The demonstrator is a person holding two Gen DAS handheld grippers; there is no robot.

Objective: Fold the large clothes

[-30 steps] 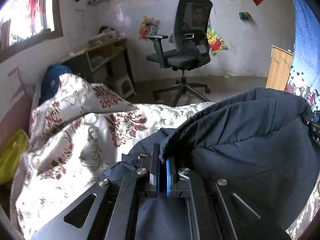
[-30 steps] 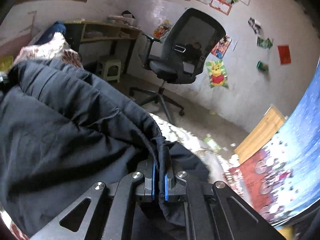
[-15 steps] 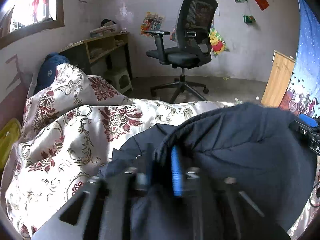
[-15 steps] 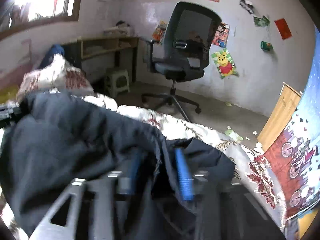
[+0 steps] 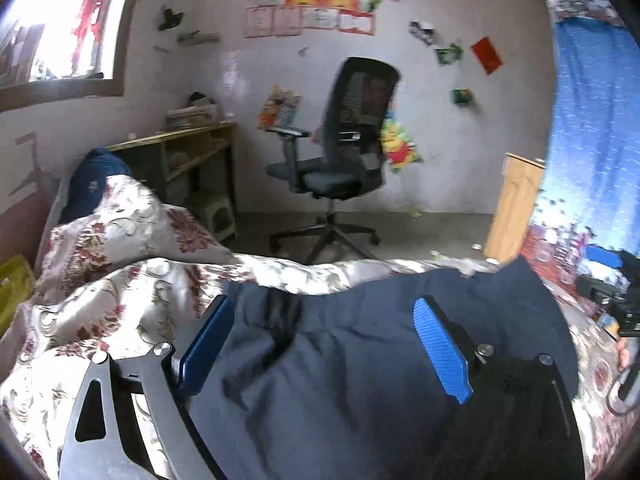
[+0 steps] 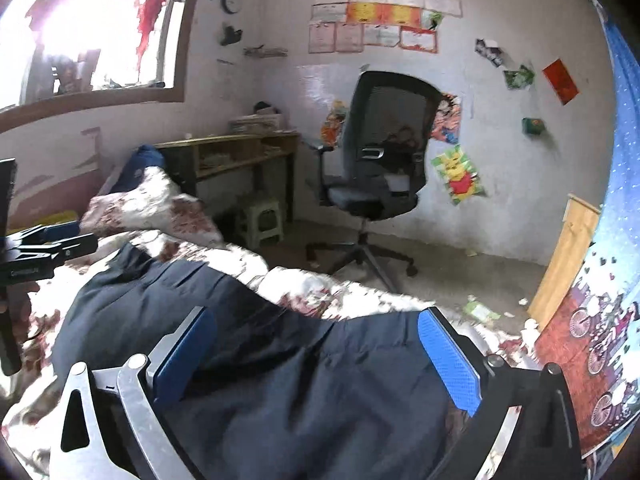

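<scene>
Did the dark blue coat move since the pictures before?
Yes. The dark blue coat dropped flat onto the flowery bedspread. Before, it bulged up in front of the office chair; now it lies below it.

No legible text found. Print on wall papers (image 6: 374, 26) too blurred to be read. Faint white lettering seen on black bracket (image 6: 28, 270) at left edge of right wrist view, not decipherable.
</scene>
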